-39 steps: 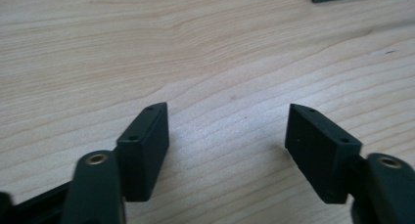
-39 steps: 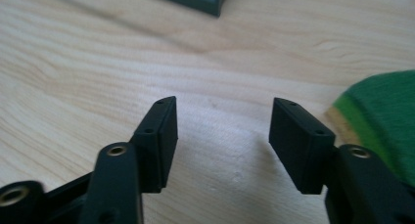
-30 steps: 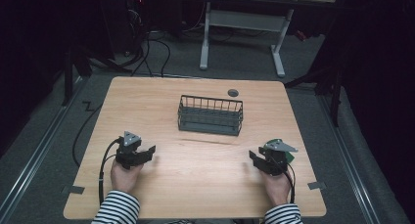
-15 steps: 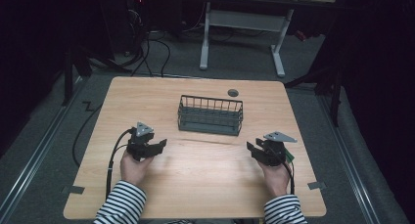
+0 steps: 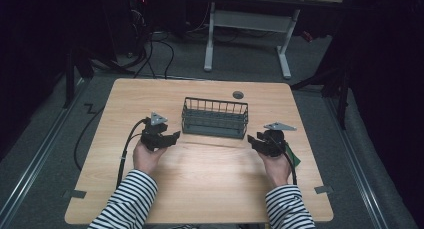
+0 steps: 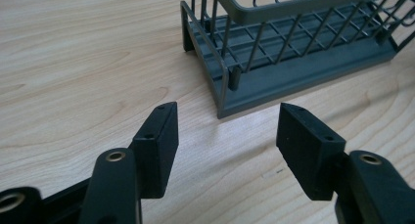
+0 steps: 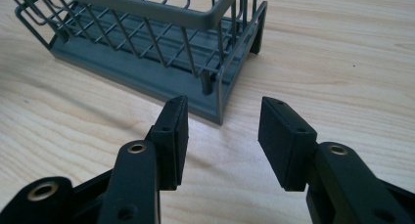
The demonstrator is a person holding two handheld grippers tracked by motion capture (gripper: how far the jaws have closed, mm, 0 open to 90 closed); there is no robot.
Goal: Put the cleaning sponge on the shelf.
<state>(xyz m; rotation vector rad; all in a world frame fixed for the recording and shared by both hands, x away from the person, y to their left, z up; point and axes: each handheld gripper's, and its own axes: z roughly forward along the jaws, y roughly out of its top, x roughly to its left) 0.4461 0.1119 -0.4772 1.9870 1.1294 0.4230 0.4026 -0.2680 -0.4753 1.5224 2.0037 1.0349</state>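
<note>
Left gripper (image 6: 225, 131): jaws apart, empty, just before the basket's (image 5: 215, 118) near left corner.
Right gripper (image 7: 222, 131): jaws apart, empty, at its near right corner.
Table (image 5: 210, 184): carries the basket.

Matt grey wire basket (image 5: 215, 118) (plastic base), wood-grain table (image 5: 200, 179).
</note>
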